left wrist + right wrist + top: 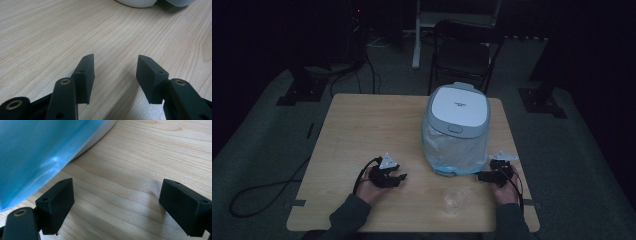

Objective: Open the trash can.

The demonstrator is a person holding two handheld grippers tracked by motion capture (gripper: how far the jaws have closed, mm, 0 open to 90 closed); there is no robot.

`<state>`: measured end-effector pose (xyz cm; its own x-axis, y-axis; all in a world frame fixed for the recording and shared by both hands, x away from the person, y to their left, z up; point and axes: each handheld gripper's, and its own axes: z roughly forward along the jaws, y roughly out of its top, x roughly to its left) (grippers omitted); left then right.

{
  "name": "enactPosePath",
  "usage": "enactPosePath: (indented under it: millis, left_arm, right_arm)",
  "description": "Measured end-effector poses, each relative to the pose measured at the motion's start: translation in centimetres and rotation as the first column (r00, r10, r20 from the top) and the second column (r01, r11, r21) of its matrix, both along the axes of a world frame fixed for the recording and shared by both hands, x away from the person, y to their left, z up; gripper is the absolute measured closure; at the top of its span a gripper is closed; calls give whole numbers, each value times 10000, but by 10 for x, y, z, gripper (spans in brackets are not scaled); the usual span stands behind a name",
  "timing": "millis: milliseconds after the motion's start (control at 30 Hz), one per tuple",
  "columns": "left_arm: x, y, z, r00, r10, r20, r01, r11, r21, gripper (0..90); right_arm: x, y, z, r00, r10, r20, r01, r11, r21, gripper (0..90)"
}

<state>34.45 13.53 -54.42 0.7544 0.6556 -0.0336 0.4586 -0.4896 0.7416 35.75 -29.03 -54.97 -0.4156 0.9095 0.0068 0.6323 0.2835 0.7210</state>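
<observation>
Resting low on the wooden counter (357, 130), the left claw (398, 178) is held with jaws parted and nothing between them. One lidded white bin (457, 131) lined with a blue bag is seen centre-right, one clear cup (455, 199) near its front. Beside the bin's right, the right claw (482, 176) is spread, empty.

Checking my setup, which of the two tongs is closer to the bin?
The right tongs, beside the white lidded plastic bin's blue-lined base; the left tongs sit farther off over bare wooden table.
</observation>
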Motion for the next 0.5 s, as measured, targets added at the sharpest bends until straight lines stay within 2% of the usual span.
enactPosePath:
  millis: [267, 500]
  left_arm:
    - [-2, -2, 0, 9999, -10, 155, 8, 9998, 179, 554]
    - [-2, -4, 0, 10000, -17, 78, 16, 10000, 54, 589]
  right_arm:
    - [0, 0, 0, 10000, -16, 4, 16, 10000, 3, 120]
    - [0, 0, 0, 10000, -57, -1, 57, 10000, 9, 120]
